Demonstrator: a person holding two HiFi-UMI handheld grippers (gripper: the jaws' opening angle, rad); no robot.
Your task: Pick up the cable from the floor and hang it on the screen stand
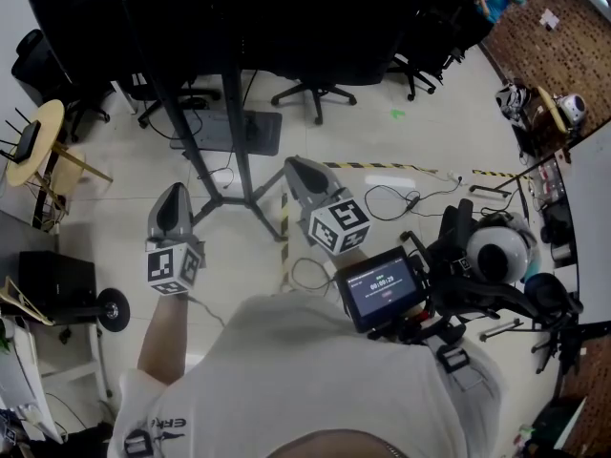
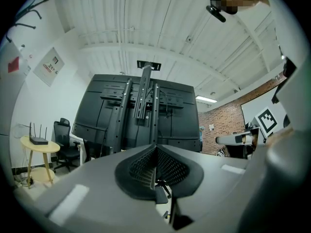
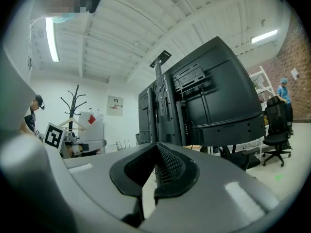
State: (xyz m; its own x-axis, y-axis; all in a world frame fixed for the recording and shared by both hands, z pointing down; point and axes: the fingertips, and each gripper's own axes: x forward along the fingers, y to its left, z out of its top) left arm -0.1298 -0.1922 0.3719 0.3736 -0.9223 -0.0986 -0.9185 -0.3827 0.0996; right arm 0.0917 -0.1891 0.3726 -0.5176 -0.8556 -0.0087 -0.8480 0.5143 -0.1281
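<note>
Monitor (image 1: 380, 287) on our chest rig: nearest, lit. Left gripper (image 1: 175, 191): we hold it above the floor (image 1: 382, 141), jaws pressed together, nothing between them. Right gripper (image 1: 296, 165): just beside it, likewise closed and empty. Cable (image 1: 410, 200): black, lying loose on the floor to the right of our right gripper, apart from the stand's legs. Stand (image 1: 236, 151): ahead of both grippers. Screen (image 1: 239, 17): black, on the stand, farthest.
</note>
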